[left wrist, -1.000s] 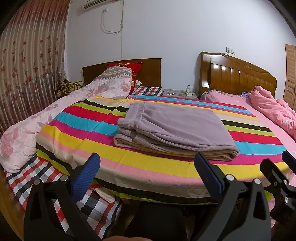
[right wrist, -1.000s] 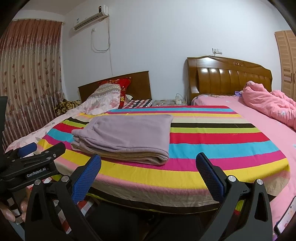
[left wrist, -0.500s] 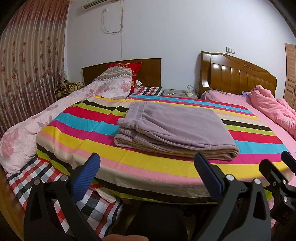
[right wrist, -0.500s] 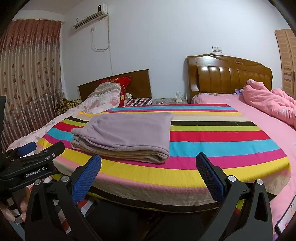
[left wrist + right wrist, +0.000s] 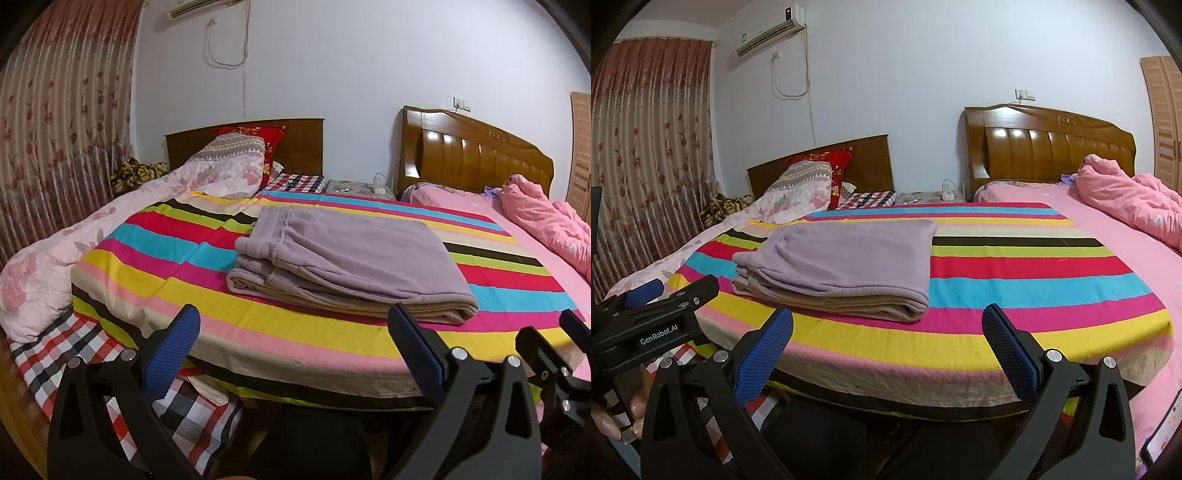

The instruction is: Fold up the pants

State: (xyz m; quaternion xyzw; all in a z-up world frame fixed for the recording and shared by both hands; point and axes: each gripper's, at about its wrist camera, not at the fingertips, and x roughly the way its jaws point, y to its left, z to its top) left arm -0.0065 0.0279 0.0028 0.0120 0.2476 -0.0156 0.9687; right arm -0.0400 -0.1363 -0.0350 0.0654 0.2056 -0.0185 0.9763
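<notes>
Folded purple pants (image 5: pixel 846 266) lie on striped bed (image 5: pixel 1034 288) at 11 o'clock; right gripper (image 5: pixel 886 343) wide apart, empty; left gripper (image 5: pixel 653 314) at 9 o'clock.

Open striped sheet (image 5: pixel 1015 280) is left at 3 o'clock of the folded pants (image 5: pixel 846 258); 9 o'clock is crowded by a quilt (image 5: pixel 74 243)

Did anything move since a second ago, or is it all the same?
Almost nothing changed. The left gripper and right gripper are still open, empty and held back from the bed; the views only drifted a tiny bit. The folded purple pants lie just as before on the striped sheet.
</notes>
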